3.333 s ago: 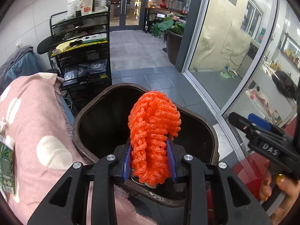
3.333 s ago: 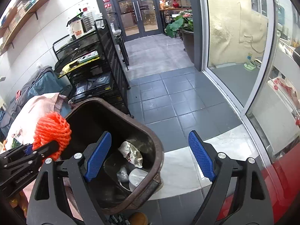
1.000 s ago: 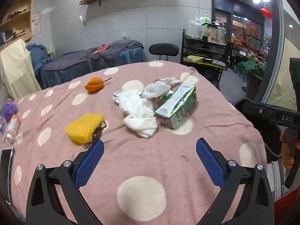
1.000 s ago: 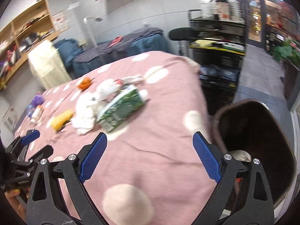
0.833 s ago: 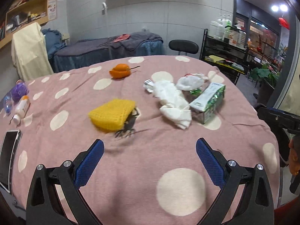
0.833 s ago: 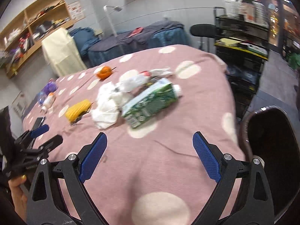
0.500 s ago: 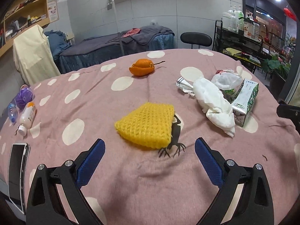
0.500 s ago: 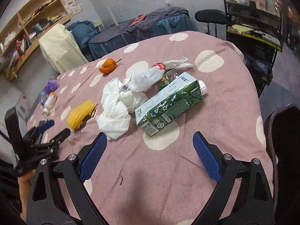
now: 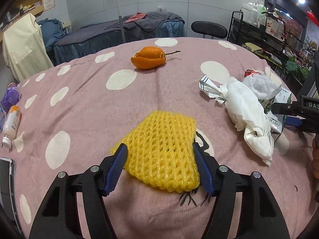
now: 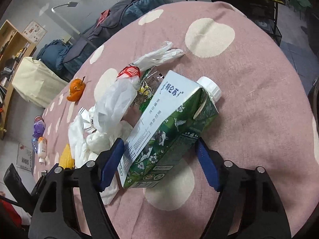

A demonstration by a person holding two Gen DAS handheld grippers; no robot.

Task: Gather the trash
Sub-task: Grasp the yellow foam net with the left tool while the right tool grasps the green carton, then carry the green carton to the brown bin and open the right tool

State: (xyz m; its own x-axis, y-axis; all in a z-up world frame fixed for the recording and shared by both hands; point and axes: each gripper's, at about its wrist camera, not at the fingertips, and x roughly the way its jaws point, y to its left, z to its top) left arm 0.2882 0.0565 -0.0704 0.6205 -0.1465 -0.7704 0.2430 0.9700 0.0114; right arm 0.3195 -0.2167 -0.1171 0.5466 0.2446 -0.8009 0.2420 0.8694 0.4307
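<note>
Left gripper (image 9: 159, 166): jaws just closing around yellow foam net (image 9: 162, 151) lying on pink dotted tablecloth (image 9: 89, 107), pads at its edges, grip unconfirmed; right gripper (image 10: 159, 165): jaws just closing, straddling green milk carton (image 10: 169, 131) lying there, left pad touching, right pad apart

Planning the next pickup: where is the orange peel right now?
The orange peel lies at the far side of the table in the left wrist view, beyond the yellow foam net, apart from the tissue pile on the right.

Grey tiled wall (image 9: 159, 4), draped massage bed (image 9: 119, 29), black chair (image 9: 209, 28), metal shelf rack (image 9: 265, 31)
</note>
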